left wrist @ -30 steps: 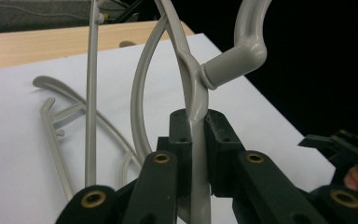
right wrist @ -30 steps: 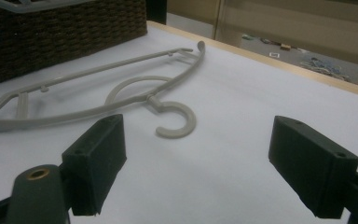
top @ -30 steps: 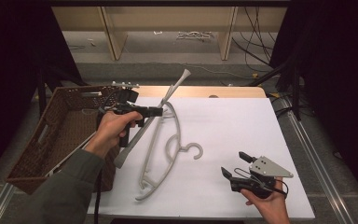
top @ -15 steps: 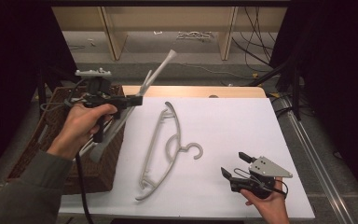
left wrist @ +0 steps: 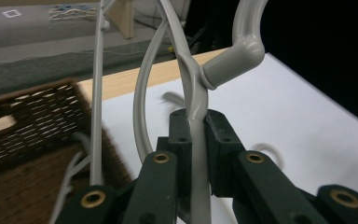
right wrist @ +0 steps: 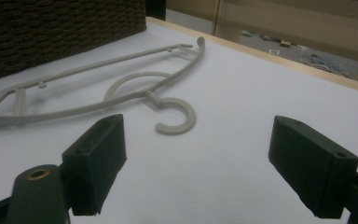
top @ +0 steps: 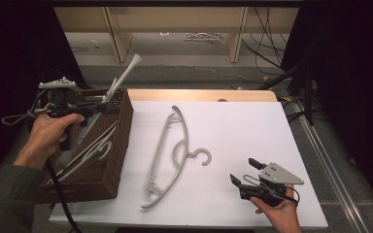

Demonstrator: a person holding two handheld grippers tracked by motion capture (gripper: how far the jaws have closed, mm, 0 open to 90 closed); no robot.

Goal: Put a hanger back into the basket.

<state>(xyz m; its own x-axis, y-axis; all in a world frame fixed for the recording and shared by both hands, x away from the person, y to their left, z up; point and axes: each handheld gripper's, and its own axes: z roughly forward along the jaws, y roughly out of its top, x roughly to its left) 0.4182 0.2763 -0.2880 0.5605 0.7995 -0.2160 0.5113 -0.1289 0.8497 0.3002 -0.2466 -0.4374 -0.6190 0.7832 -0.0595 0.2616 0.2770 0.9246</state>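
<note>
At the left of the high view the left hand-held gripper (top: 97, 104) hangs over the brown wicker basket (top: 119, 145), its jaws clamped tight on the thin stem of a grey plastic hanger (top: 121, 80), as the left gripper view shows, with the stem squeezed between the pads (left wrist: 198, 135). That hanger's long axis runs steeply, one end pointing up toward the upper middle of the frame and the rest slanting down into the basket, where at least one more pale hanger (top: 90, 150) already lies. A second grey hanger (top: 172, 155) lies flat on the white bench (top: 252, 126), its long axis running from lower left to upper right, hook toward the right. The right hand-held gripper (top: 245, 177), jaws wide apart and empty, sits at the lower right, and this hanger lies just up and left of it, so it looks the nearer one to fetch it.
</note>
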